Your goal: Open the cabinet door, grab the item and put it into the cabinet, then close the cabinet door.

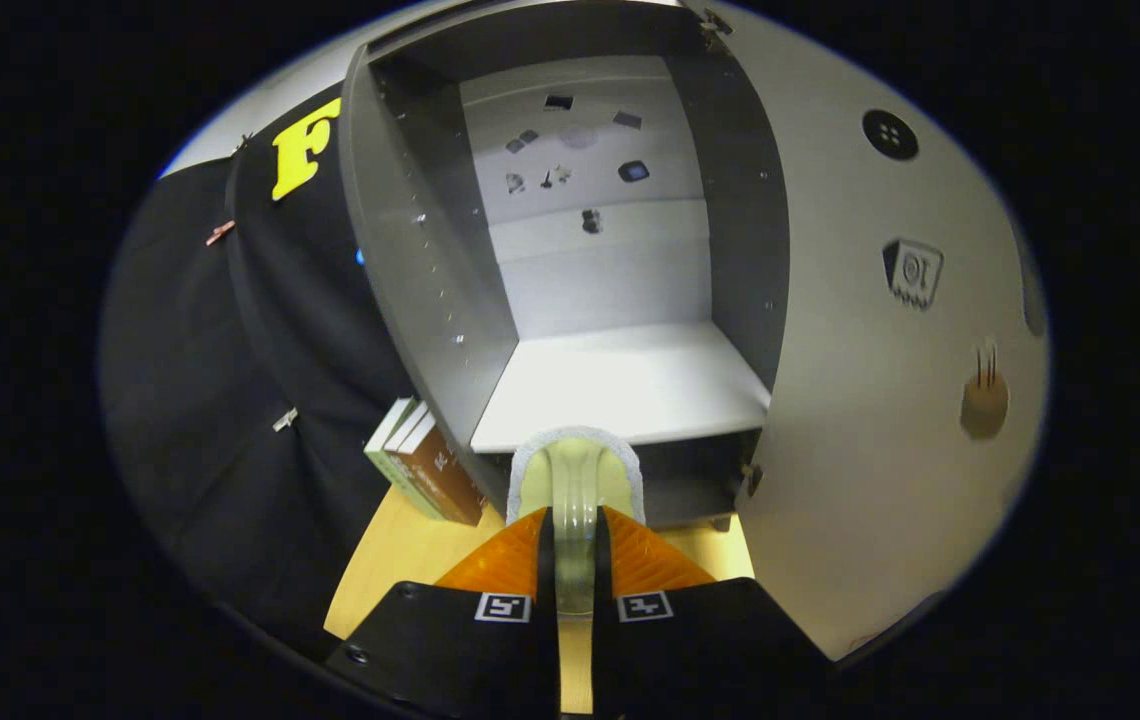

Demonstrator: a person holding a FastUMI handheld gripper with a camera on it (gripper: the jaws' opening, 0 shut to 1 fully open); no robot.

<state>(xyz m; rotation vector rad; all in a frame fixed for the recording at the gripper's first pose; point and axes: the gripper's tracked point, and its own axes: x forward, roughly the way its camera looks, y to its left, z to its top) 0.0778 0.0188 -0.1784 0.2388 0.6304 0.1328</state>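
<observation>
I am holding my tongs (573, 545) closed on the pale yellow-green, translucent soft pad with a white fuzzy rim (575, 470), both fingers (500, 560) pressing on its narrow near end. The pad is standing up just ahead of the fingers, its rounded top level with the front edge of the white shelf (630, 385) inside the grey open-fronted cabinet (410, 270).

Task status, as I am judging it:
- Door opening: done. The grey cabinet door with small stickers (890, 380) is standing wide open to the right.
- Item pickup: done (the pad is off the light wooden tabletop (400, 560)).
- Placement: in progress. The pad is not yet resting on the shelf.
- Release, withdrawal and door closing: outstanding.

Note: a small stack of books (425, 465) is leaning against the cabinet's left side, clear of the approach path.
</observation>
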